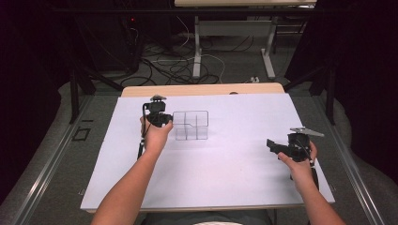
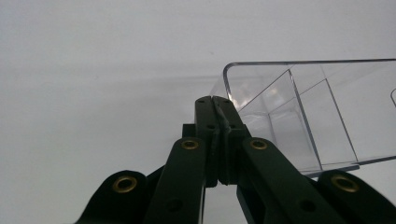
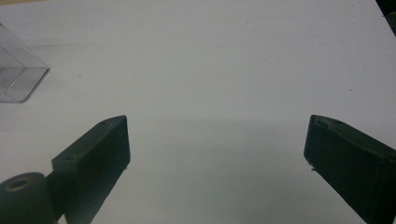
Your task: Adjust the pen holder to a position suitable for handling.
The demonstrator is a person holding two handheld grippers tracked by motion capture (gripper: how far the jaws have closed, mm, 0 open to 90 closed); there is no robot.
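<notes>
Left hand-held gripper [image 2: 215,100] pinched onto the clear divided organiser [image 1: 191,125] wall; right hand-held gripper [image 3: 217,149] gapes wide; likely light, stiff, slippery; best gripped by rim

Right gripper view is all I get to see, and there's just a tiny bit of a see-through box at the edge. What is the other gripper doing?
Observer: The left gripper has its jaws shut right at a corner of the clear box. I can't tell whether it pinches the wall.
Operator: Is anything inside the box?
Observer: No. The high view shows dividers that split it into compartments, and they look empty.
Operator: Where is my gripper, then?
Observer: The right gripper is well off to the right of the box, not touching it, over the white table.
</notes>
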